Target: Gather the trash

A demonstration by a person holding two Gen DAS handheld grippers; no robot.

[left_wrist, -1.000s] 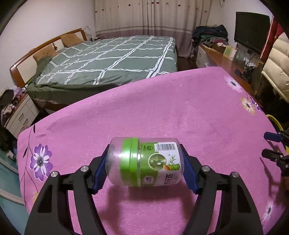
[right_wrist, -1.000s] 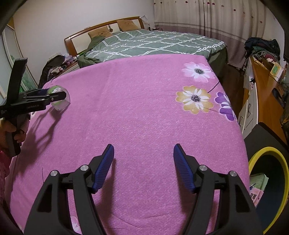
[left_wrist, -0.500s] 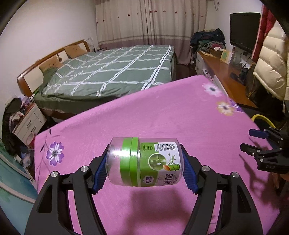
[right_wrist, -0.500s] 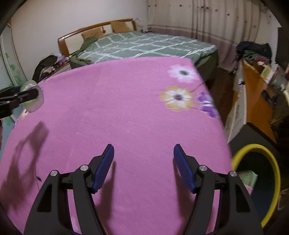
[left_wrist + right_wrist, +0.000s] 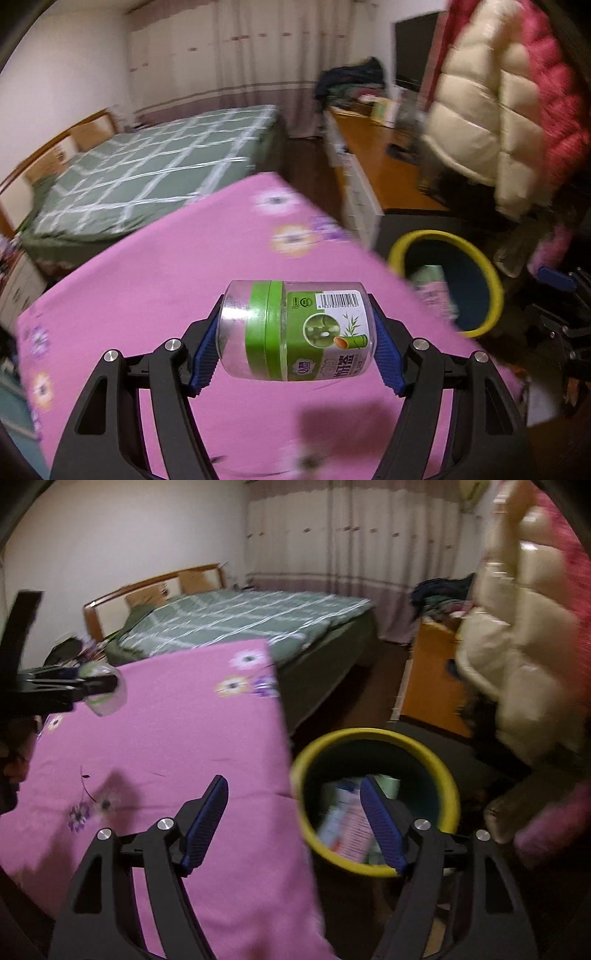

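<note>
My left gripper is shut on a clear plastic jar with a green lid band and green bamboo label, held sideways above the pink flowered table. A yellow-rimmed dark trash bin stands off the table's right edge, with paper packets inside. In the right wrist view my right gripper is open and empty, hanging over the table edge and the bin. The left gripper with the jar shows at the far left of that view.
A bed with a green checked cover lies beyond the table. A wooden desk and a cream puffer jacket stand to the right behind the bin. The right gripper shows at the right edge of the left wrist view.
Both grippers swung right towards the bin. The left one carried the jar along above the table. The right one now hangs over the table edge and bin, still open.
</note>
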